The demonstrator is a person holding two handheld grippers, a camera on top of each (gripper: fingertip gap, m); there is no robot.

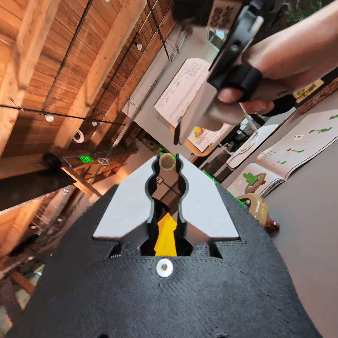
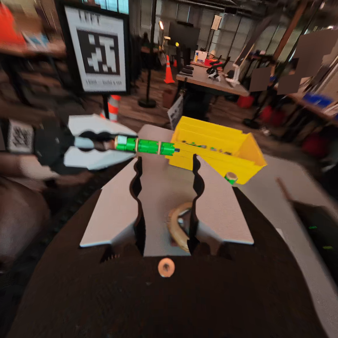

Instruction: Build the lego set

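The grey tabletop (image 2: 270, 206) carries a yellow plastic parts bin (image 2: 215, 146) with small loose bricks along its trough. An open instruction booklet with green printed figures (image 1: 285, 151) lies on the table in the left wrist view. The left gripper (image 2: 136, 146) has its grey fingers closed narrowly on one end of a green cylindrical lego stack with tan rings (image 2: 146, 145), which is held level in the air in front of the bin, a thin dark axle poking from its free end. The right gripper (image 2: 167, 161) hangs empty above the table, its fingers spread wide. A tan curved lego piece (image 2: 178, 226) lies on the table between those fingers. A small green-and-tan round brick (image 2: 230, 177) sits just beside the bin.
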